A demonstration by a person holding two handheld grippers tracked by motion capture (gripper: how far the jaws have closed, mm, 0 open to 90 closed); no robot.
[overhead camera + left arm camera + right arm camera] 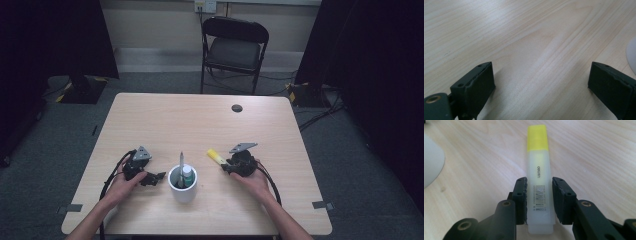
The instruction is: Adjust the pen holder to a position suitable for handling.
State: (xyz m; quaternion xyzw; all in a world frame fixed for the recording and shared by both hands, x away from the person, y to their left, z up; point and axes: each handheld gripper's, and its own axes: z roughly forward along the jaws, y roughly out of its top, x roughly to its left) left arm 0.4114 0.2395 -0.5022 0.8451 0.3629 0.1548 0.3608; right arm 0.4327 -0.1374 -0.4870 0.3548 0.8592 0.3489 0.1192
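Right gripper: clenched on the highlighter, one jaw pressed to each long side of its pale body, near the barcode; no earlier sight of it to compare.
Highlighter: lies flat on the table, yellow cap pointing away from the gripper, blunt end sticking out behind the jaws; in the high view it lies just right of the cup, apart from it.
Right hand: wraps the right gripper from below, to the right of the cup.
Left gripper: released, jaws wide apart with bare table between them; in the high view it sits just left of the cup.
Left hand: holds the left gripper, left of the cup.
Cup: white, upright, between the two grippers; a pen and a green-capped thing stand in it.
Table: light wood, bare beyond the cup.
Chair: black, past the table's far edge, well away from the cup.
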